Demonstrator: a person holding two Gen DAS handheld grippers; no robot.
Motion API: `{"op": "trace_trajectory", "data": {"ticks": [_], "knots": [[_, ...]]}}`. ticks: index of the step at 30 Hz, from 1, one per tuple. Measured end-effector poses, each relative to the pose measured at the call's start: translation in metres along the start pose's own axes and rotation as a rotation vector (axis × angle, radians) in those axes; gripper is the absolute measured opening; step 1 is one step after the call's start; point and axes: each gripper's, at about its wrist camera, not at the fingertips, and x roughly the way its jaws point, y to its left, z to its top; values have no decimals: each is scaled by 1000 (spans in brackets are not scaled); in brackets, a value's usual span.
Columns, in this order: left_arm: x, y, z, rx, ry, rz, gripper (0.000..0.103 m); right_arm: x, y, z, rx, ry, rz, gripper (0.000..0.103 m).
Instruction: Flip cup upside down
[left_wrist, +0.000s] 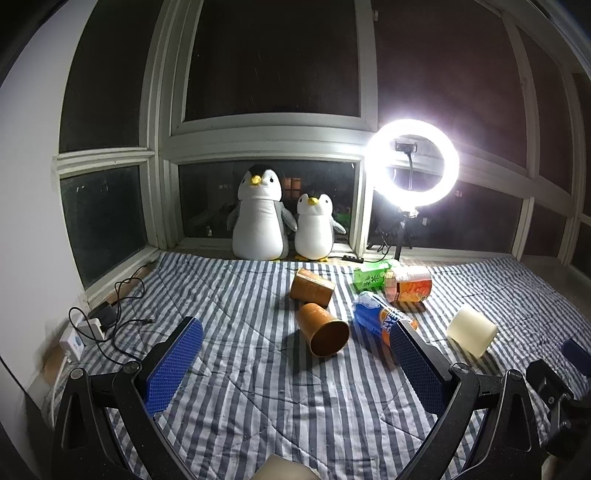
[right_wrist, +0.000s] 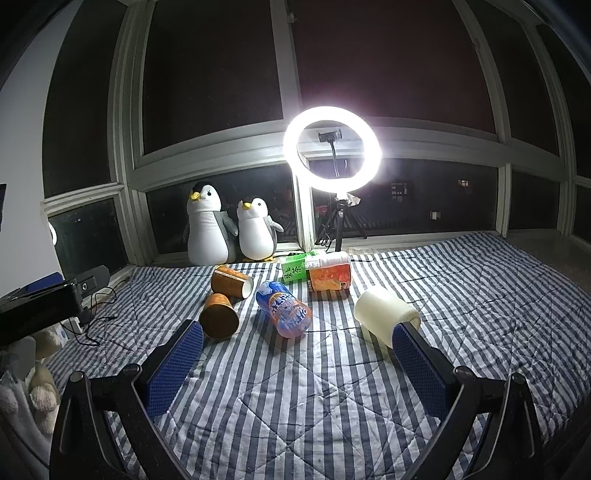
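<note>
The left hand-held gripper (left_wrist: 295, 350) hovers above a striped quilt (left_wrist: 258, 398) with its two blue pads spread wide apart and nothing between them. The right hand-held gripper (right_wrist: 297, 354) is spread in the same way and also holds nothing.

Several cups lie on their sides on the quilt. The near orange cup (left_wrist: 322, 329) lies in the middle, ahead of the left hand-held gripper, and its open mouth points toward the camera. In the right wrist view the same cup (right_wrist: 218, 316) lies to the left, just beyond the left blue pad. A second orange cup (left_wrist: 311, 287) lies just behind it, almost touching it. The right wrist view shows the white inside of this far cup (right_wrist: 232, 282), which the left wrist view does not show. A white cup (right_wrist: 384, 315) lies on its side to the right, close to the right pad of the right hand-held gripper.

Between the cups lies a Fanta bottle (right_wrist: 284, 309) with a blue label. Farther back are a green tea carton (right_wrist: 294, 268) and an orange drink bottle (right_wrist: 328, 276), side by side.

Two plush penguins (left_wrist: 260, 218) stand at the window, and a ring light (left_wrist: 415, 162) shines at the right of them. Only the left wrist view shows clearly the power strip (left_wrist: 86, 332) with cables at the left edge of the quilt.
</note>
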Motion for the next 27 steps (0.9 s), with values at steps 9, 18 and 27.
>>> {"op": "trace_trajectory", "data": {"ticks": [9,18,27], "knots": [[37,8,9,-13,70,-16,102,12,-7,-1,12,25,-7,101],[118,36,30,-96,238,-56,102,23,-16,-4,30,46,-13,101],[212,50,40,-168,440,-77,102,36,-28,-5,46,71,-24,101]]}}
